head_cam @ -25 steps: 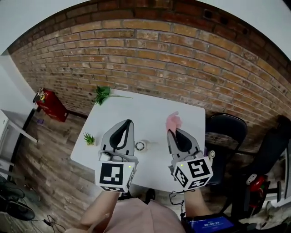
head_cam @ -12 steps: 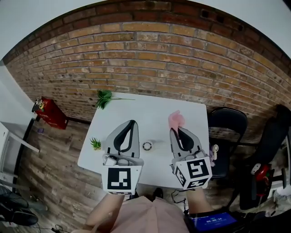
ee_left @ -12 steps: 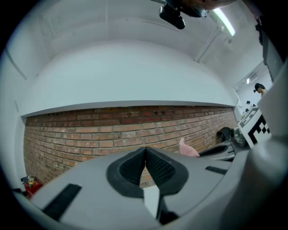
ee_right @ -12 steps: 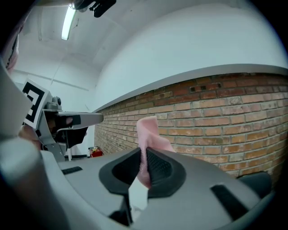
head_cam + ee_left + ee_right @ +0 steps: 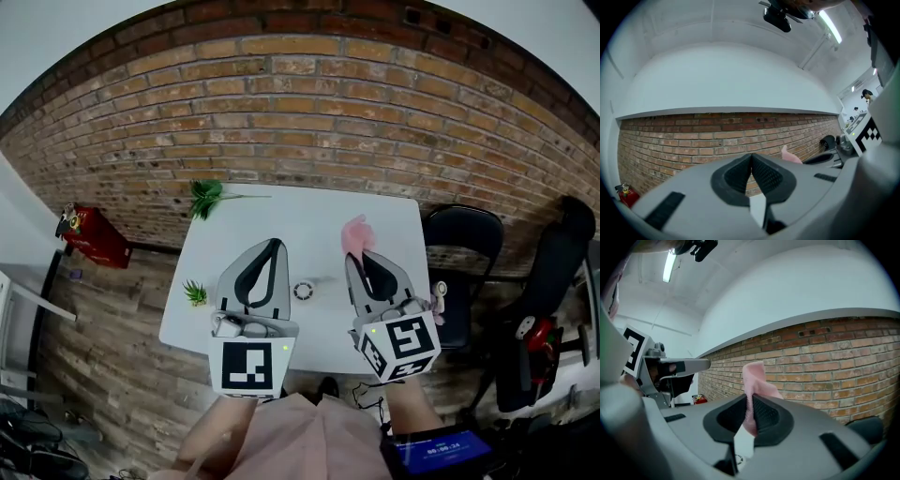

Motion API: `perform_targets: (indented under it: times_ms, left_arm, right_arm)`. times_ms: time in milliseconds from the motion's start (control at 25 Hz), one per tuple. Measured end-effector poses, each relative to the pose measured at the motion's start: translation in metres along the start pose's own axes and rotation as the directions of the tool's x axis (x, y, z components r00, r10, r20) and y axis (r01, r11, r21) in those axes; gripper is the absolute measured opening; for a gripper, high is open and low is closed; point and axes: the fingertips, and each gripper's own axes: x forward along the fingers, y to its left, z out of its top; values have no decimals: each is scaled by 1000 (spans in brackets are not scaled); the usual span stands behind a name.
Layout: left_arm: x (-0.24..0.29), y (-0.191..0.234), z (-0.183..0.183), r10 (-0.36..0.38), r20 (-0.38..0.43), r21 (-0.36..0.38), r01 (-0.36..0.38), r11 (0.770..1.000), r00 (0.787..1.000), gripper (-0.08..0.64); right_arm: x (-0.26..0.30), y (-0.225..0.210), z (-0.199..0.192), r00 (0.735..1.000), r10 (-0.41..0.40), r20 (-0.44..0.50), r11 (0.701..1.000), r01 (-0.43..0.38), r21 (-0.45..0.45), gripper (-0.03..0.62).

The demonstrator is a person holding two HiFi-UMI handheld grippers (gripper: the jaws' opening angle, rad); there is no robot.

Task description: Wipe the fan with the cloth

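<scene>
A small round white fan lies flat on the white table, between my two grippers. My right gripper is shut on a pink cloth, which sticks up past the fingertips. It is held level to the right of the fan and apart from it. My left gripper is shut with nothing between its pads, to the left of the fan. The left gripper view faces the brick wall, with the cloth at its right.
A leafy green sprig lies at the table's far left corner, and a small green plant at its left edge. A black chair stands right of the table. A red fire extinguisher sits by the brick wall.
Both grippers have shifted slightly above the near half of the table. The cloth stays in the right jaws, and the fan has not moved.
</scene>
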Motion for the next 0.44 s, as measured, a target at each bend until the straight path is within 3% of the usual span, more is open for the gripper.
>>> perform_targets:
  times_ms: [280, 440]
  left_arm:
    - [-10, 10, -3, -15, 5, -28, 15, 1000, 1000, 12]
    - [-14, 16, -3, -24, 11, 1, 24, 1000, 1000, 12]
  right_arm:
    - [0, 15, 0, 1000, -19, -4, 1000, 19, -8, 35]
    - [4, 23, 1, 1000, -24, 2, 1000, 24, -14, 35]
